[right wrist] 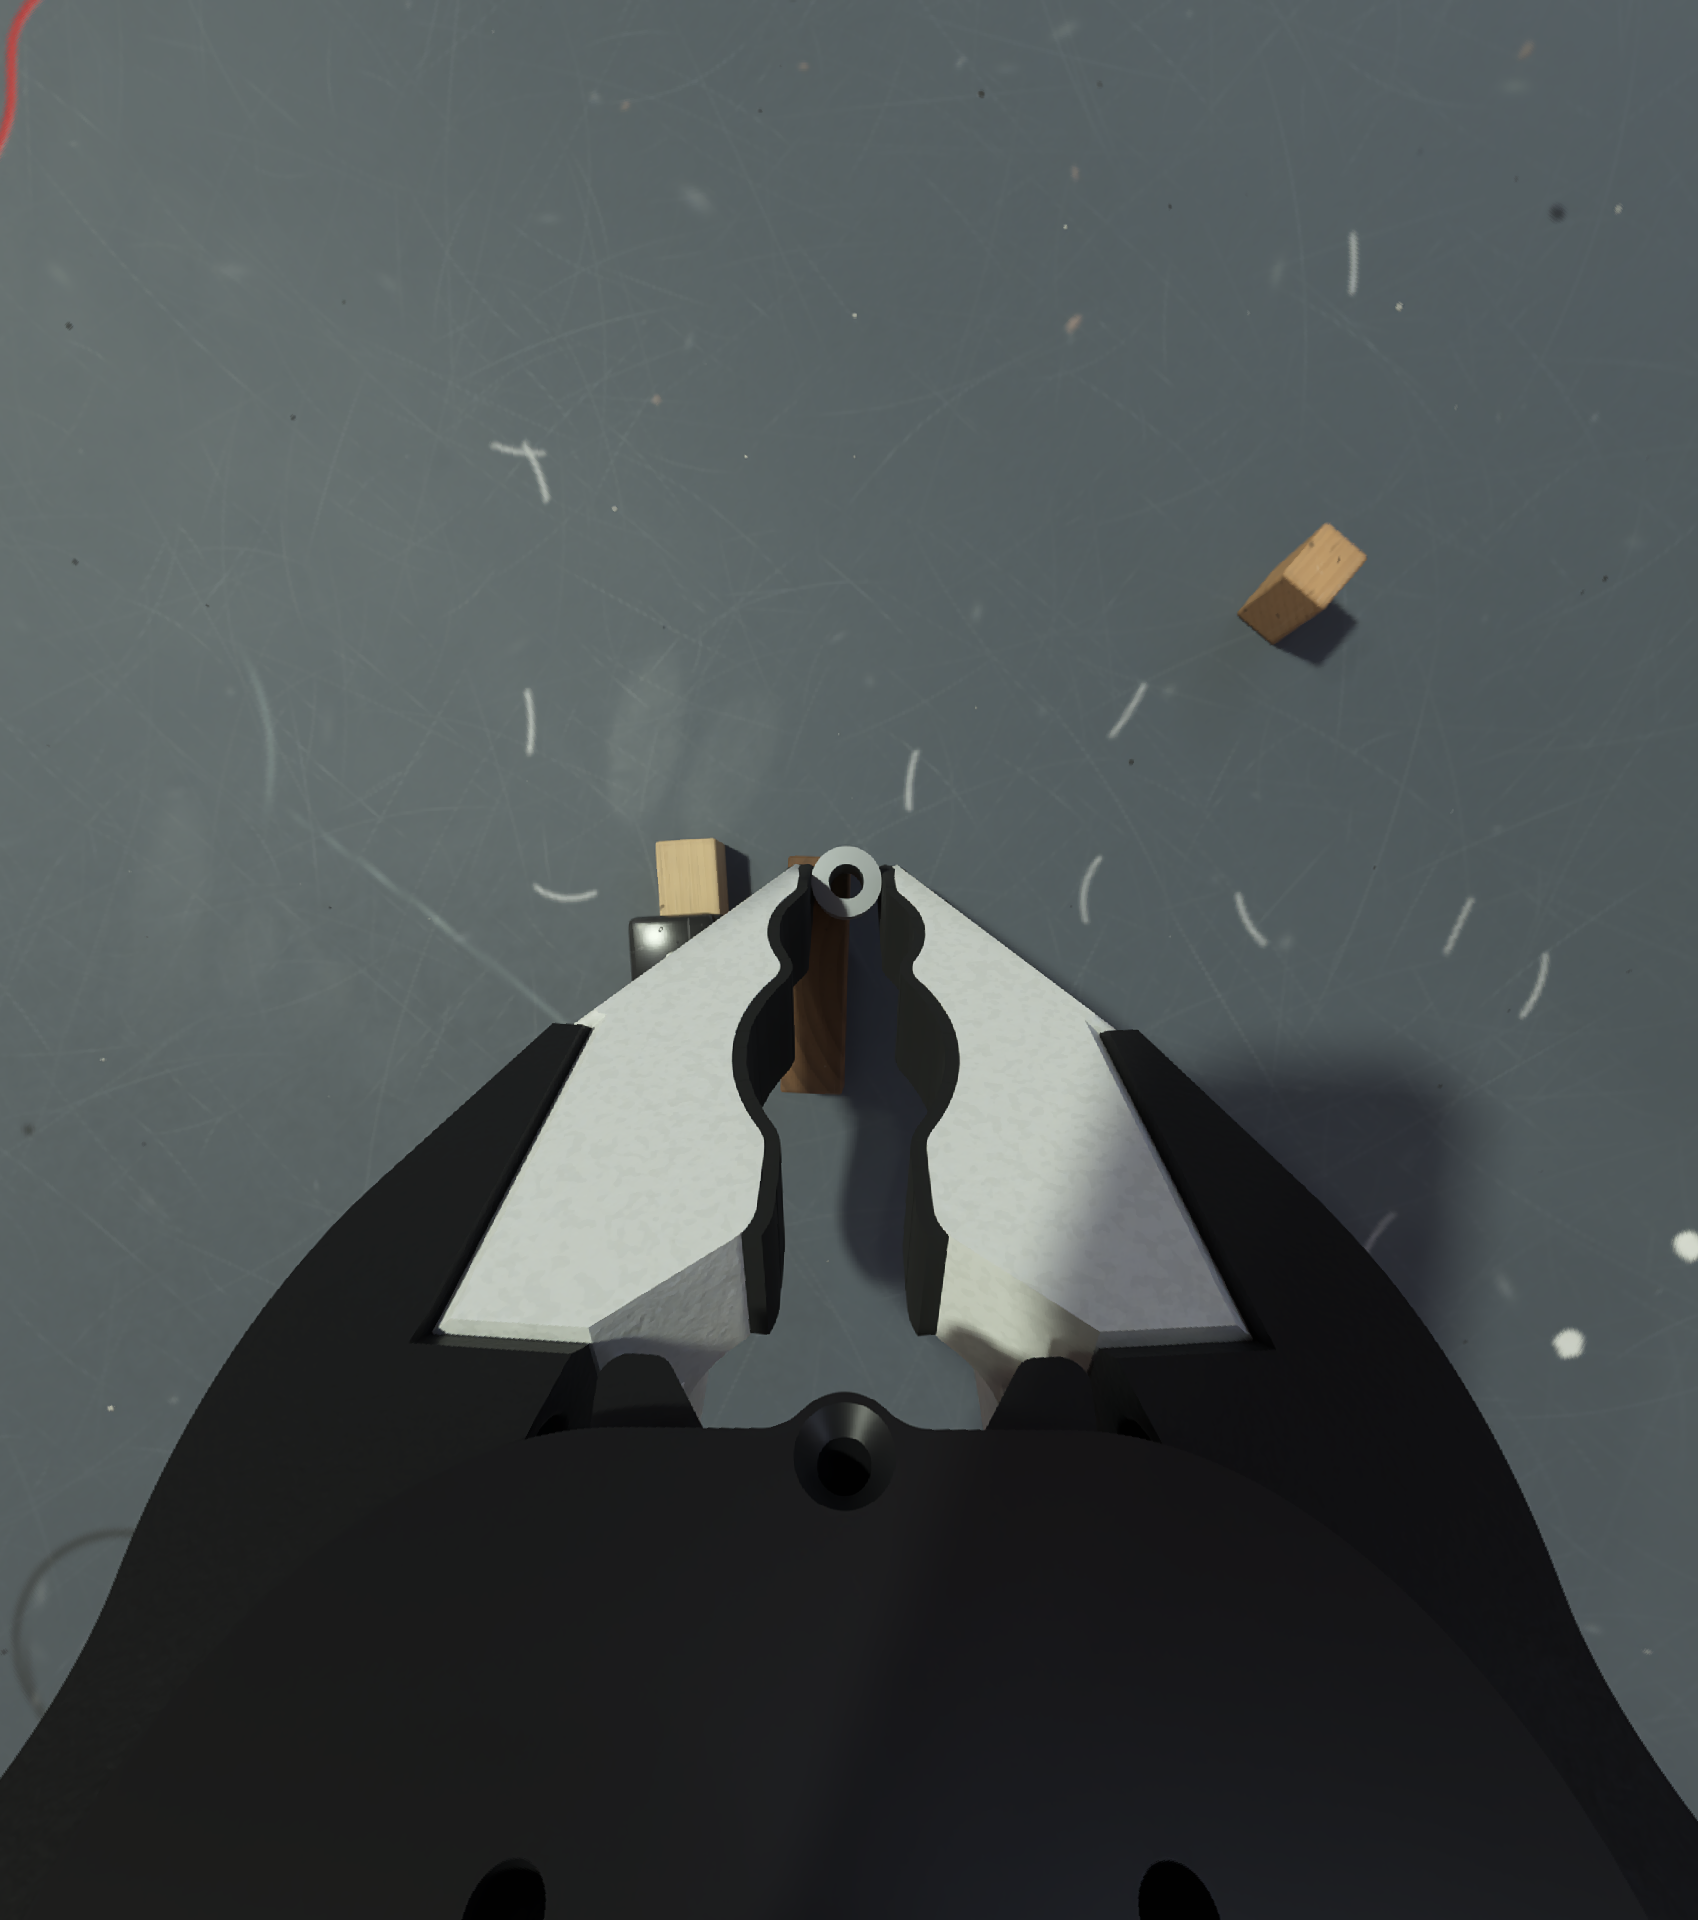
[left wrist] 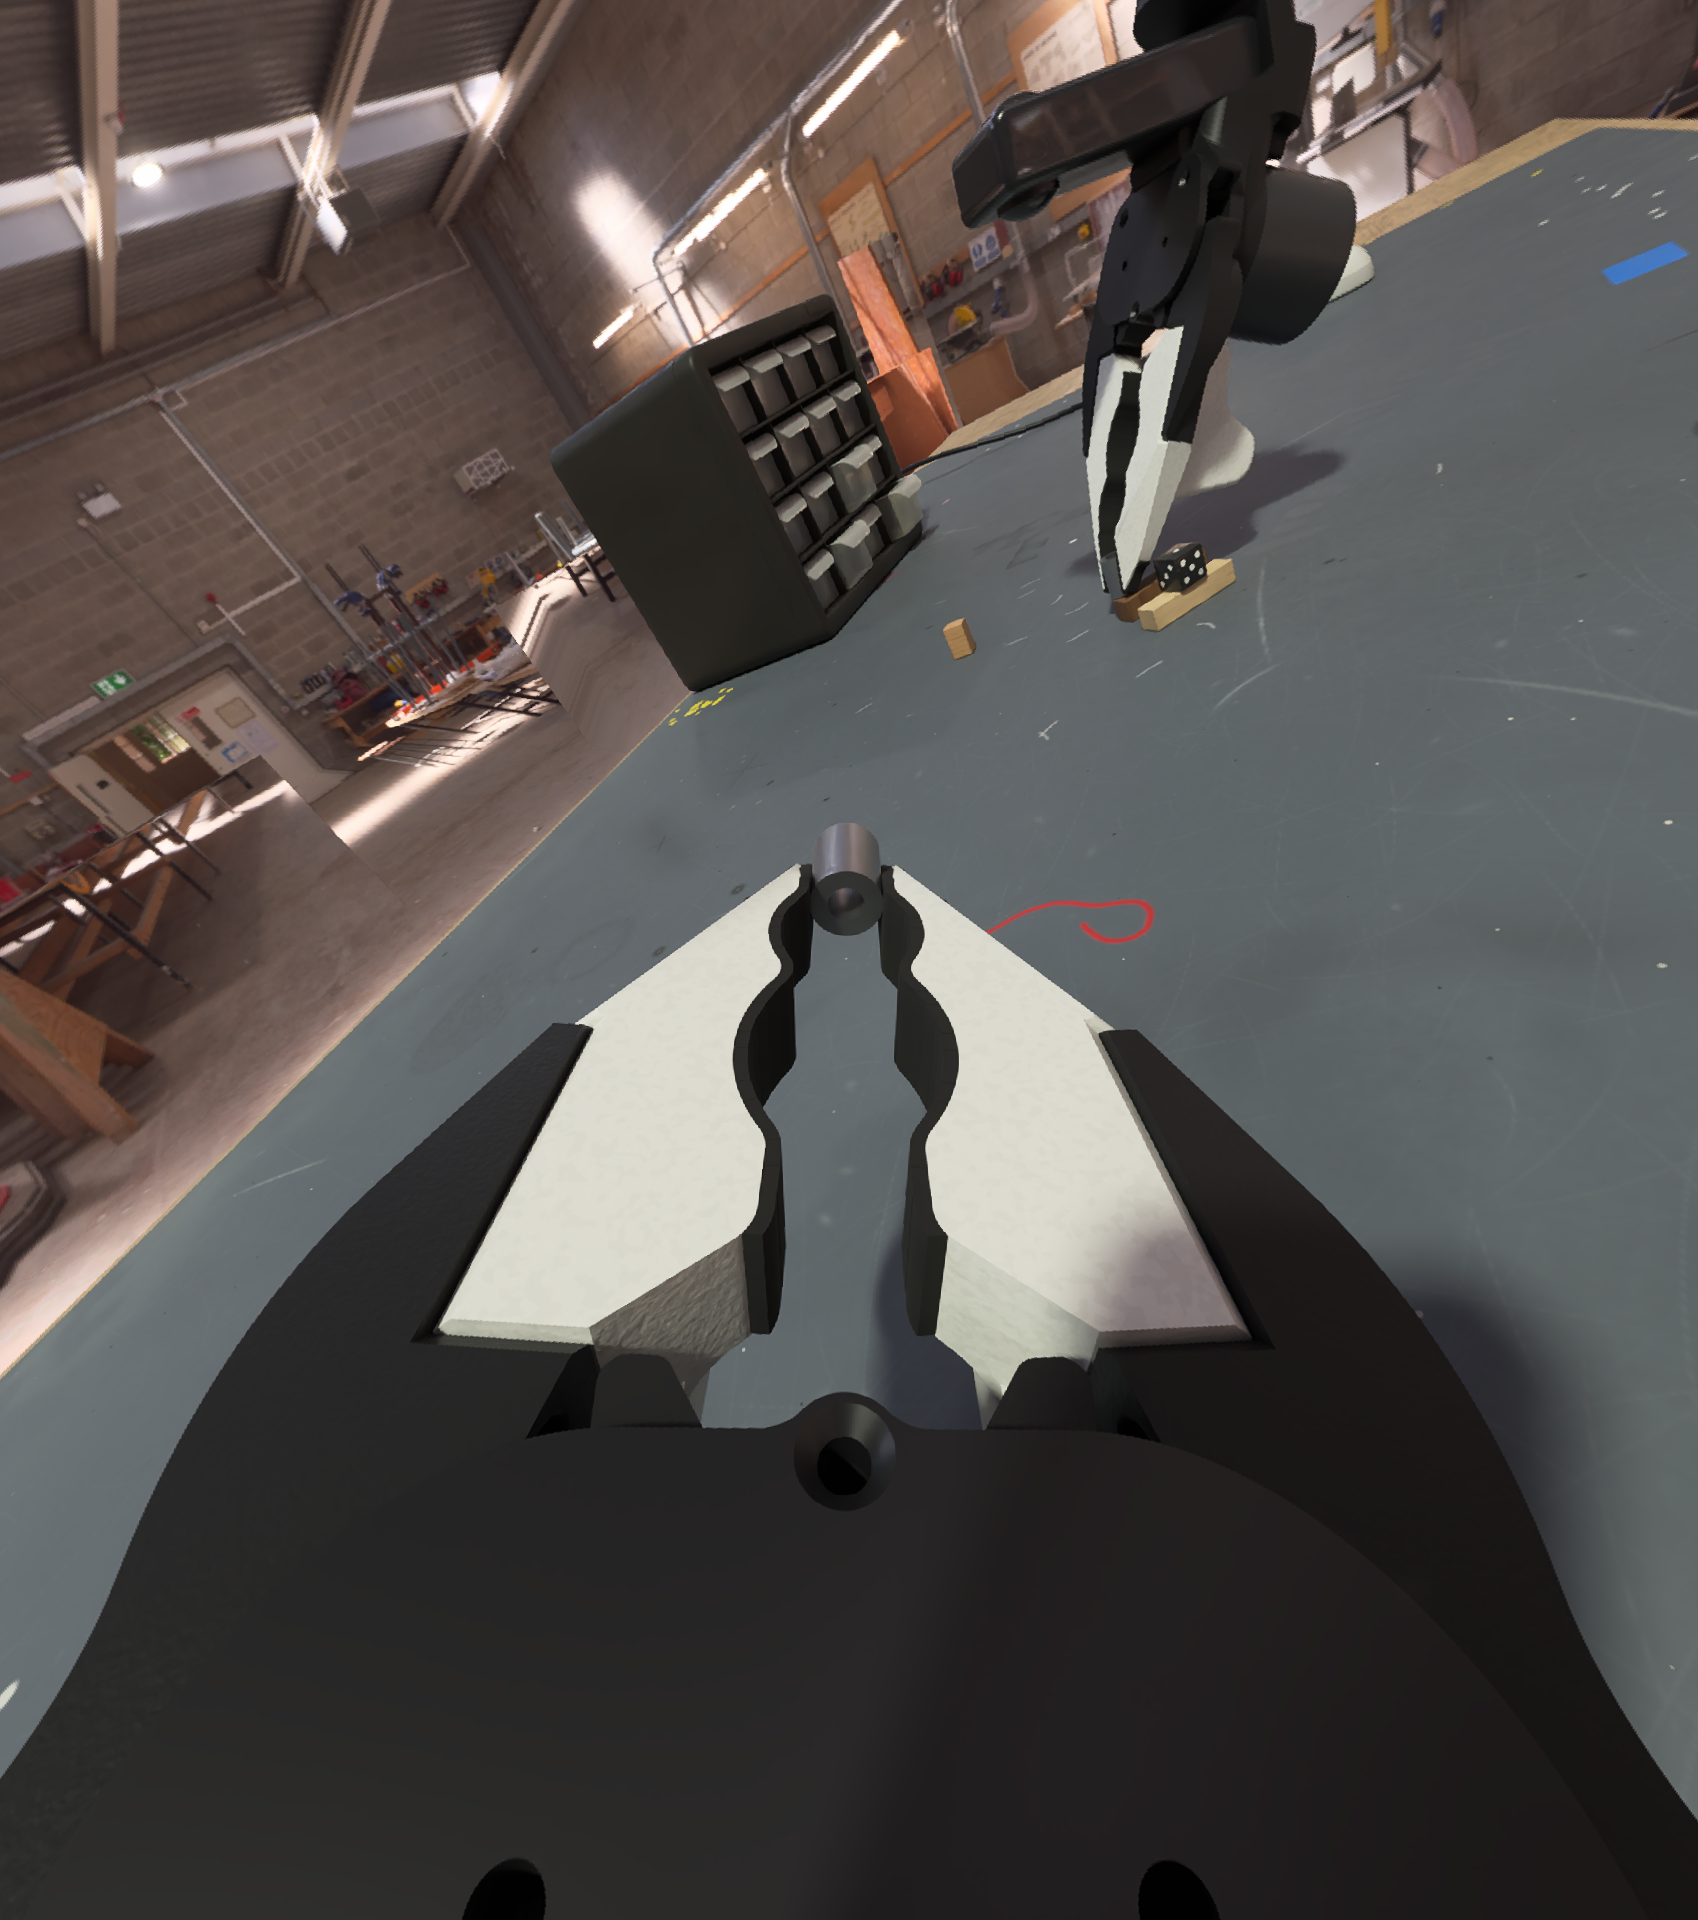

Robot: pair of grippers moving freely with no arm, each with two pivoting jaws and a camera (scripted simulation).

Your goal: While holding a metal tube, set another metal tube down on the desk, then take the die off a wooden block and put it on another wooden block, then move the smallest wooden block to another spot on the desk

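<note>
My left gripper is shut on a short grey metal tube and holds it above the grey desk. My right gripper is shut on a second metal tube, pointing straight down. In the left wrist view the right gripper hangs just left of a black die. The die rests on a pale wooden block, beside a darker brown block. The right wrist view shows the brown block between my fingers, the pale block and the die. The smallest block lies apart.
A black drawer cabinet stands at the desk's far left edge. A red wire lies on the desk near my left fingertips. A blue tape strip lies far right. A white object stands behind the right gripper.
</note>
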